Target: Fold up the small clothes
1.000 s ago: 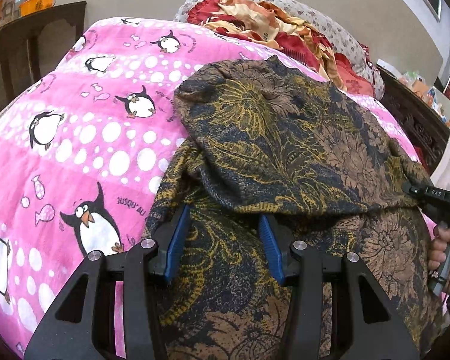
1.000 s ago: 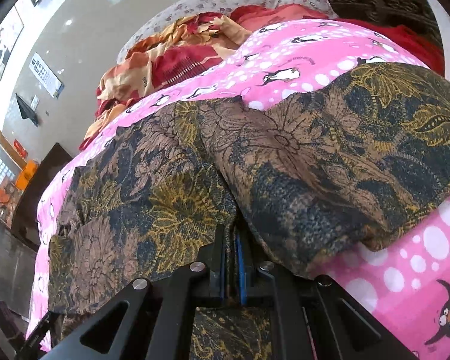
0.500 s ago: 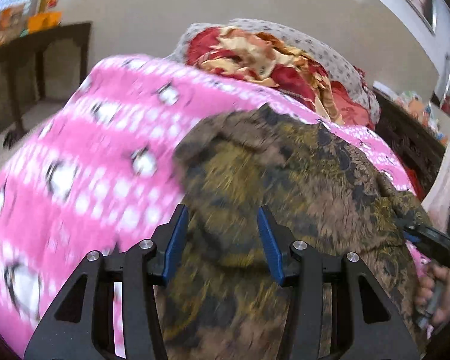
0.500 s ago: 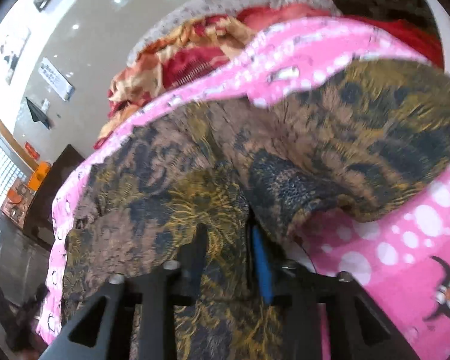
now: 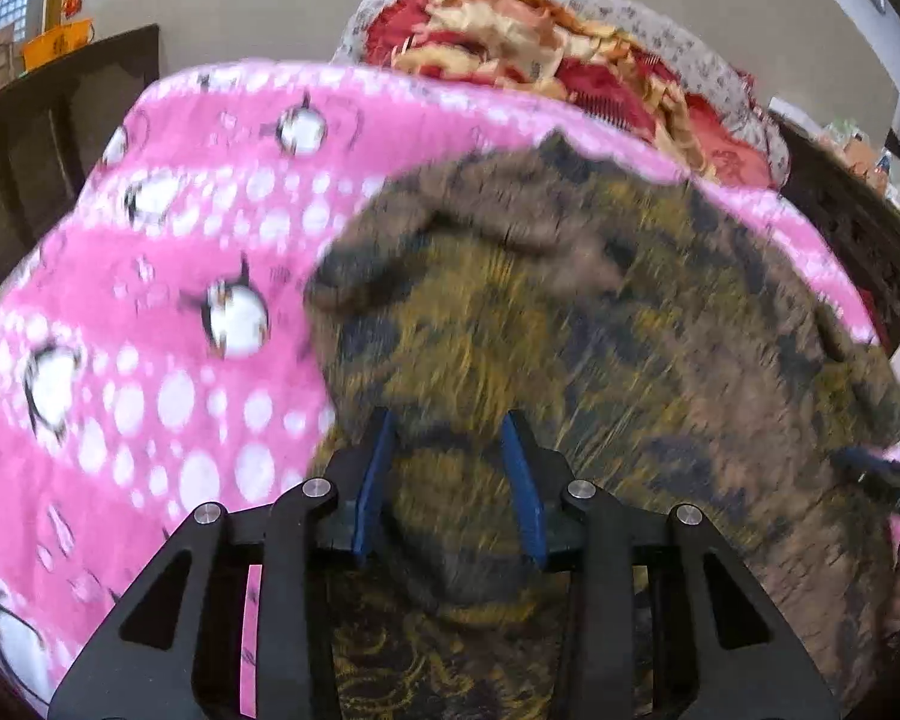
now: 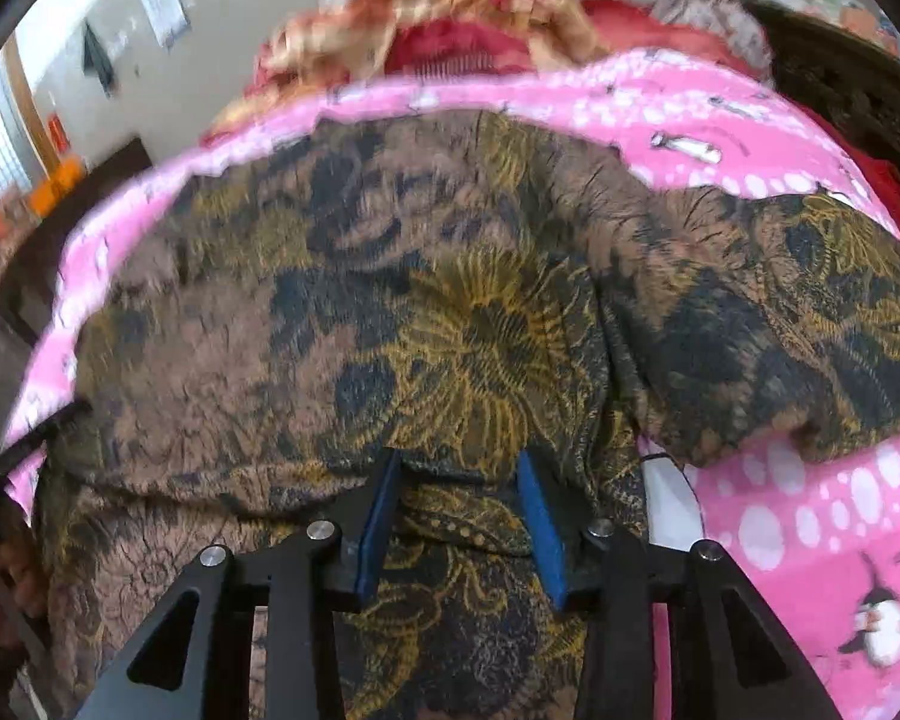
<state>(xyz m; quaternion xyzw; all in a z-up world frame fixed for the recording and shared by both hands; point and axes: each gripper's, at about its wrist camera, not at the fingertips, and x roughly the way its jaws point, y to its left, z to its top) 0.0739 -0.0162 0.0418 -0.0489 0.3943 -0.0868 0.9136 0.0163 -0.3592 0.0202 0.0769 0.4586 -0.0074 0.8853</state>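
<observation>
A brown, dark blue and gold patterned garment [image 5: 570,330] lies partly folded on a pink penguin blanket [image 5: 150,330]; it also shows in the right wrist view [image 6: 450,330]. My left gripper [image 5: 447,438] is open, its blue pads over the near fold of the garment, holding nothing. My right gripper [image 6: 459,468] is open over the garment's near edge, holding nothing. The right gripper shows at the right edge of the left wrist view [image 5: 888,480]. The left wrist view is blurred.
The pink blanket [image 6: 810,510] covers a bed. A red and orange heap of bedding [image 5: 570,48] lies at the far end. Dark wooden furniture [image 5: 60,138] stands to the left, and a dark carved bed frame [image 6: 858,84] to the right.
My right gripper was shut on the garment and has opened and let it go. Both grippers have lifted and moved over the garment. The left gripper stays open.
</observation>
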